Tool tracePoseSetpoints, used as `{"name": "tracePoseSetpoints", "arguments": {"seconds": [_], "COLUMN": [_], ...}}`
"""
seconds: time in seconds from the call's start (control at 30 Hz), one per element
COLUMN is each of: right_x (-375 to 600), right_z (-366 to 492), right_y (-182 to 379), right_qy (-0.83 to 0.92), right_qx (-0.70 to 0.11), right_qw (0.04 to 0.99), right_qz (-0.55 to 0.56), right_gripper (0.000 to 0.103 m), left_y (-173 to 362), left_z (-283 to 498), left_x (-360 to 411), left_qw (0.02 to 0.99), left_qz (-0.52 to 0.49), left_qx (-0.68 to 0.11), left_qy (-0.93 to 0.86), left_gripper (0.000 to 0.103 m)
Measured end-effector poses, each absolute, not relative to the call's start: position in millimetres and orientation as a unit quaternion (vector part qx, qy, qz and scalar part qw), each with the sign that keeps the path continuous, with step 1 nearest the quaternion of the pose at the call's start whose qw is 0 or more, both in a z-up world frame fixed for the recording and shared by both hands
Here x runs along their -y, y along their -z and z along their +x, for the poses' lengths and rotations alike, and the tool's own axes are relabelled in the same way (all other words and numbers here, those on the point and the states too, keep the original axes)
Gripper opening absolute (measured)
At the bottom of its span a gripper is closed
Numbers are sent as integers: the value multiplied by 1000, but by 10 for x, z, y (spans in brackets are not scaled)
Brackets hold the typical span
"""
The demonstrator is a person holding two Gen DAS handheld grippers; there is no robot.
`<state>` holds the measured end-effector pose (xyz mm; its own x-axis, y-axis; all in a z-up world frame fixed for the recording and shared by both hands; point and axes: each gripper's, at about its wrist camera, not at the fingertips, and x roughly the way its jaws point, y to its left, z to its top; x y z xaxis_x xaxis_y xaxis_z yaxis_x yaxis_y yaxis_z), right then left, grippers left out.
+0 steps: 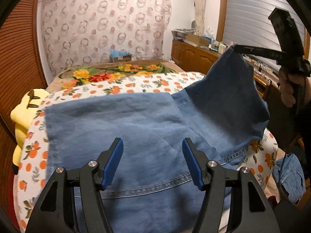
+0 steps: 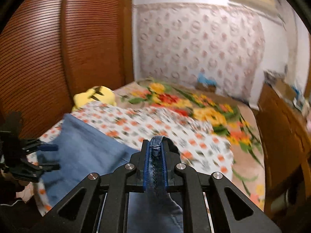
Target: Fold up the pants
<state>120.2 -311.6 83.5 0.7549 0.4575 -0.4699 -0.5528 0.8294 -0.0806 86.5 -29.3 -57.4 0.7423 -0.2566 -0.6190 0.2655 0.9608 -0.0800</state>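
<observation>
In the left wrist view the left claw (image 1: 152, 162) hangs spread wide with nothing between its blue pads, just above the blue pants (image 1: 120, 120), which lie across the orange-print sheet (image 1: 136, 84) on the bed; at the far right the right claw (image 1: 238, 49), held by a hand (image 1: 289, 89), lifts one corner of the pants off the bed. In the right wrist view the right claw (image 2: 155, 145) is pressed together on a seamed edge of the pants (image 2: 83, 147), the rest lying on the bed to the left, near the left claw (image 2: 51, 157) and a yellow plush toy (image 2: 95, 97).
</observation>
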Motion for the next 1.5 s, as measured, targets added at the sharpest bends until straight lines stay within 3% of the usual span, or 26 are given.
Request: {"name": "tracePoseSetpoints", "arguments": {"seconds": [0.37, 0.5, 0.53, 0.6, 1.07, 1.2, 1.5], "right_x": [2120, 1904, 1918, 1931, 2237, 2241, 2259], "right_z": [977, 1076, 1072, 1080, 1726, 1931, 2258], "right_y": [-1240, -1107, -1080, -1010, -243, 11, 402], "right_qy": [-351, -364, -367, -359, -287, -277, -288], "right_qx": [-170, -193, -197, -202, -304, -335, -381], "right_qw": [907, 895, 893, 895, 900, 894, 876], "right_qz": [-157, -169, -170, -173, -124, -108, -60], "right_gripper": [11, 12, 23, 35, 37, 46, 47], "left_y": [328, 331, 339, 363, 506, 530, 606], "left_z": [626, 619, 616, 619, 687, 729, 881], "left_x": [-245, -371, -390, -413, -274, -237, -252], "left_qw": [949, 950, 950, 949, 943, 942, 938], "left_qz": [-13, -21, -21, -21, -14, -11, -7], "left_qx": [-300, -300, -300, -302, -319, -323, -334], "left_qy": [100, 90, 89, 88, 93, 96, 88], "left_gripper": [64, 64, 64, 64, 64, 64, 64]}}
